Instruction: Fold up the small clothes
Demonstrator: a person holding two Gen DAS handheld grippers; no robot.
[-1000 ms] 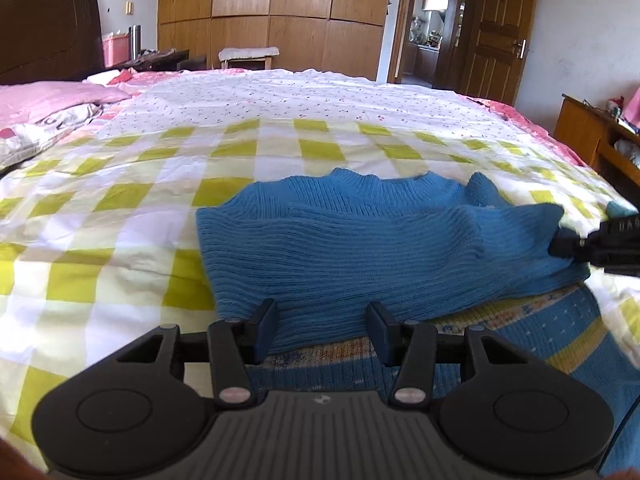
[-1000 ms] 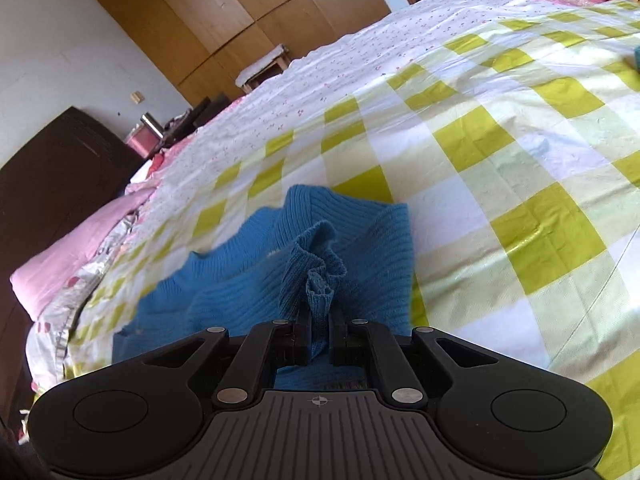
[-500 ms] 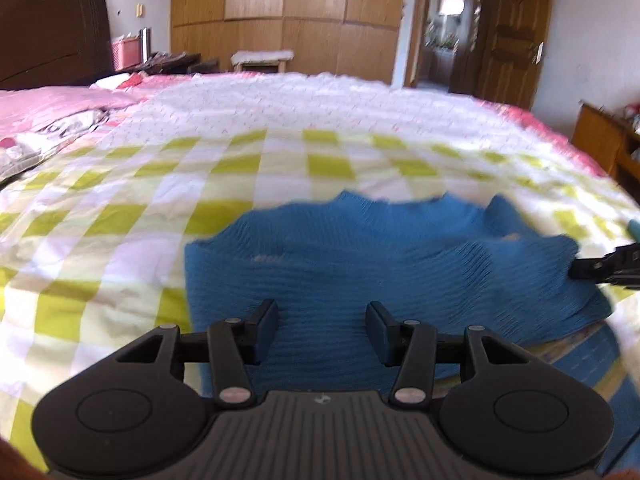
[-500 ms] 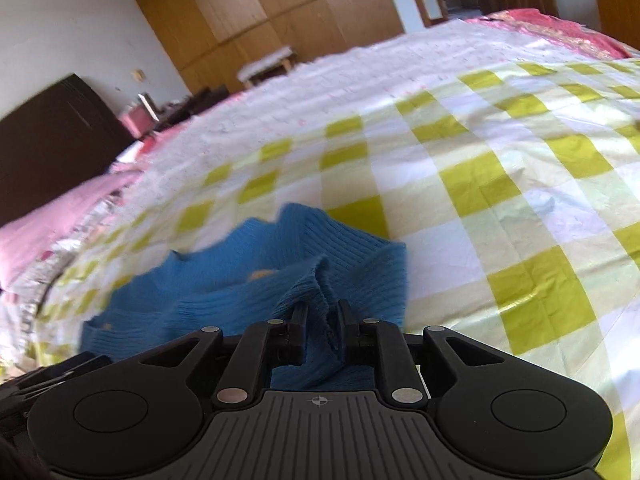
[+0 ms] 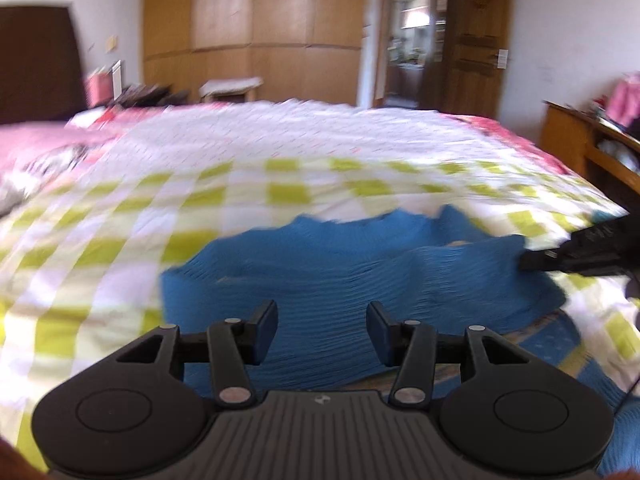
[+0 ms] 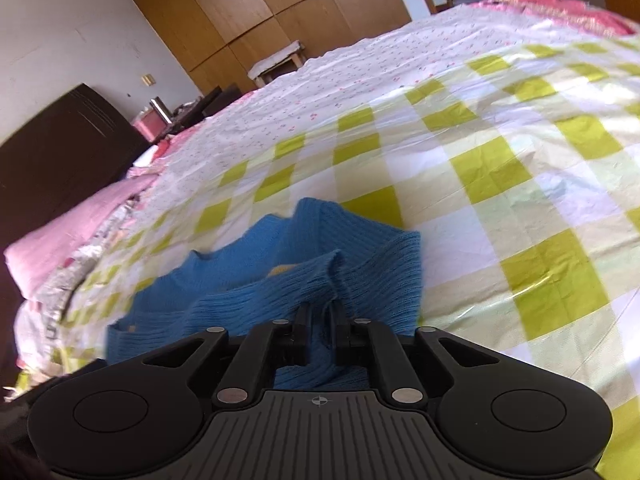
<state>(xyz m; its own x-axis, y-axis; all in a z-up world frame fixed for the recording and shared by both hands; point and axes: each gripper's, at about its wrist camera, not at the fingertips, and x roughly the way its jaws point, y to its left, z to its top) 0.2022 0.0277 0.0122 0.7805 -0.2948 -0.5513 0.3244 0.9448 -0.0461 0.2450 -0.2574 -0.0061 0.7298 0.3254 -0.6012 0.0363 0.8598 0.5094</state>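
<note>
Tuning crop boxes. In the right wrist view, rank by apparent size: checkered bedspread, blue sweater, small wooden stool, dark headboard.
1. checkered bedspread
2. blue sweater
3. dark headboard, a near tie with the sweater; it is farther off and cut by the frame edge
4. small wooden stool

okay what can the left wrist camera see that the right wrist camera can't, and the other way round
Only the left wrist view shows the open left gripper over the sweater, the open doorway and the wooden desk at right. Only the right wrist view shows the right gripper pinching a bunched sweater edge between its fingers. Both show the blue sweater on the checked sheet, the wardrobe and the dark headboard.
</note>
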